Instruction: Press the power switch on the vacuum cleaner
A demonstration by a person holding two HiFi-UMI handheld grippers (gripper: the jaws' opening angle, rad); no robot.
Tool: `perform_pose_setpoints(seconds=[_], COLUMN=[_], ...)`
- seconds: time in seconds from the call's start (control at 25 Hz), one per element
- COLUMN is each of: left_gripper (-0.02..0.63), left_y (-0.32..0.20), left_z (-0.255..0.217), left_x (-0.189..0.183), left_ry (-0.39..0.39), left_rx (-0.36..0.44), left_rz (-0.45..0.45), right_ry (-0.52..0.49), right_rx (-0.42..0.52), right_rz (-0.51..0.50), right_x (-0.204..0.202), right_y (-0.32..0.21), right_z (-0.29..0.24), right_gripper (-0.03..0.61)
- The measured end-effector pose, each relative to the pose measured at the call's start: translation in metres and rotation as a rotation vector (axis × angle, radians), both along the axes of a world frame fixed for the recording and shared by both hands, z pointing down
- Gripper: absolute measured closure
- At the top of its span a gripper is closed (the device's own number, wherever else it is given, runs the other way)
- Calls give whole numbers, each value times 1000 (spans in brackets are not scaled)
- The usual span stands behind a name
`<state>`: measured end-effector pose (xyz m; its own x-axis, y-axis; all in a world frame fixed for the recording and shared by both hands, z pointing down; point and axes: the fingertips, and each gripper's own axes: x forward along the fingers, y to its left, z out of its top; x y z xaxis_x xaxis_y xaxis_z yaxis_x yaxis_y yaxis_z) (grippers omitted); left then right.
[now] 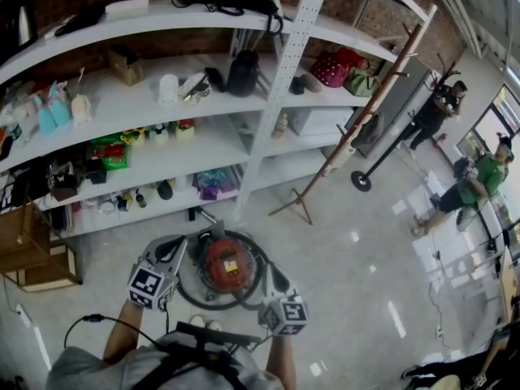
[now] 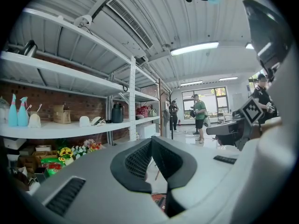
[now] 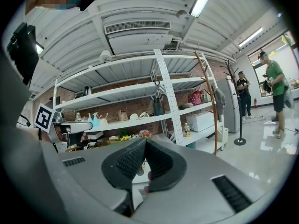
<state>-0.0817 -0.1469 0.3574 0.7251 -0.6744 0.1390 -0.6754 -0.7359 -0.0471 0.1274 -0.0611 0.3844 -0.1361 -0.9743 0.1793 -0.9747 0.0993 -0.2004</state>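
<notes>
Two grippers are showing, one in each of the person's hands. The left gripper (image 1: 174, 254) is pointing out over the floor with its jaws pressed together, holding nothing. The right gripper (image 1: 279, 281) is doing the same, its ribbed pads meeting at the tips with nothing between them. Neither one is touching anything.

One vacuum cleaner (image 1: 227, 264) is sitting on the pale floor (image 1: 349, 258), just ahead of the person and between the two grippers as the head view shows them. It is lying near the foot of the white shelving (image 1: 203, 149). It is a round canister with a red top and a small pale label near the middle, and a black hose (image 1: 262, 273) is curling round it in a ring. I cannot pick out its power switch from here.

The shelving is carrying household odds and ends on several tiers, among them two blue spray bottles (image 2: 17, 111) standing side by side and one dark jug (image 1: 243, 73). One wooden coat rack (image 1: 357, 124) is leaning across in front of the shelving's right end.

Two other people are standing well apart from the vacuum cleaner, far off at the right. There is one person in black (image 1: 435, 112) and one person in a green top (image 1: 481, 179).
</notes>
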Motion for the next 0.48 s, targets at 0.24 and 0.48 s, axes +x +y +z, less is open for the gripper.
perform_pose_setpoints(seconds=[0.24,0.48], left_gripper=[607,607], left_y=[4,10], left_z=[-5,-3], left_x=[3,4], left_ry=[6,5], left_rx=[1,2], left_rz=[0,3], right_ry=[3,3], right_rx=[1,2], right_rz=[-12,-15], right_x=[-2,-3], right_y=[3,8], right_z=[0,1], right_gripper=[567,567])
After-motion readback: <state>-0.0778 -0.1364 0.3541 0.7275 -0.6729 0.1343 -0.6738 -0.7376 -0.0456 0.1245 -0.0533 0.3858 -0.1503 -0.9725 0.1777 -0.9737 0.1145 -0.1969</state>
